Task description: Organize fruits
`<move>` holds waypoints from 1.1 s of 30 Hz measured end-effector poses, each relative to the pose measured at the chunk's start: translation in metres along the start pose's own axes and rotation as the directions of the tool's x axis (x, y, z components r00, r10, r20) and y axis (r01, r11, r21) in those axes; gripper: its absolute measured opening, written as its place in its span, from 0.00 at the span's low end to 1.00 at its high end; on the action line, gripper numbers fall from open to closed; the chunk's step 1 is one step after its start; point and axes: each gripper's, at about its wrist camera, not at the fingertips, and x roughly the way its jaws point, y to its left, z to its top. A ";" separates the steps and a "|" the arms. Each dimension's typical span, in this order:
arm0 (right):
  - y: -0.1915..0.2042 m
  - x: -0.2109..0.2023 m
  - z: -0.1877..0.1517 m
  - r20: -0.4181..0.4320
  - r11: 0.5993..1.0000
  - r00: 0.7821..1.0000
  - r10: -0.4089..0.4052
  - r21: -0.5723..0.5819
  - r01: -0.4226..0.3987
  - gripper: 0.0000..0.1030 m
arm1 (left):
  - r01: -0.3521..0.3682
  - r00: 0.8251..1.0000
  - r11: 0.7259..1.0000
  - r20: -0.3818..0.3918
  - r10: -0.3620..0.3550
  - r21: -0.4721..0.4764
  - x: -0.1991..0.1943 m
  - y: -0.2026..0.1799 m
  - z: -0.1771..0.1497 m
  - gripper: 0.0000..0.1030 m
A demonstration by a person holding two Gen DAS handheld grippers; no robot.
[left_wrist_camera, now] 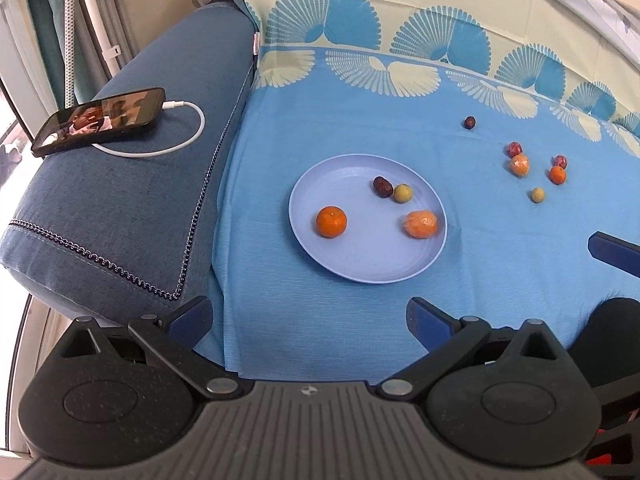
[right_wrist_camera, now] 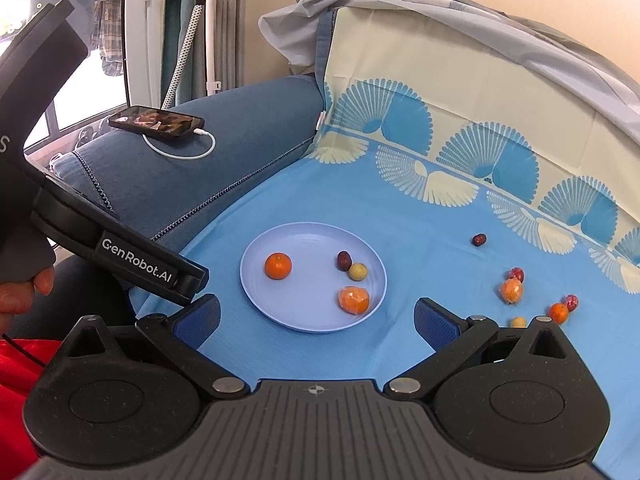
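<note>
"GenRobot.AI" stands in white on the left tongs (right_wrist_camera: 192, 280).

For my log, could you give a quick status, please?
Both grippers open, empty. Plate holds four fruits; six loose on cloth. Nothing blocking.

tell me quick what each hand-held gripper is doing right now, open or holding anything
Left hand-held gripper: open, holding nothing, short of the plate.
Right hand-held gripper: open, holding nothing.
</note>
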 end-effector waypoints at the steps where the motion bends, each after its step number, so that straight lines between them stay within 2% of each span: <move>1: -0.001 0.001 0.000 -0.002 1.000 1.000 0.001 0.003 -0.001 0.99 | 0.000 1.000 1.000 -0.003 0.000 0.001 0.001 0.000 0.000 1.00; 10: -0.005 0.010 -0.002 -0.015 1.000 1.000 0.005 0.030 -0.004 0.99 | -0.012 1.000 1.000 -0.016 0.013 0.017 0.009 -0.004 0.004 1.00; 18: -0.025 0.018 -0.009 -0.016 0.994 0.999 -0.033 0.105 0.034 0.99 | -0.013 0.999 0.999 -0.033 0.014 0.035 0.019 -0.017 0.021 1.00; 26: -0.082 0.034 -0.026 -0.044 0.958 0.989 -0.143 0.244 0.149 0.99 | 0.019 0.999 0.996 -0.050 -0.015 0.085 0.041 -0.058 0.059 1.00; 33: -0.155 0.057 -0.050 -0.088 0.886 0.957 -0.277 0.361 0.290 0.99 | 0.088 0.996 0.988 -0.028 -0.085 0.130 0.075 -0.123 0.108 1.00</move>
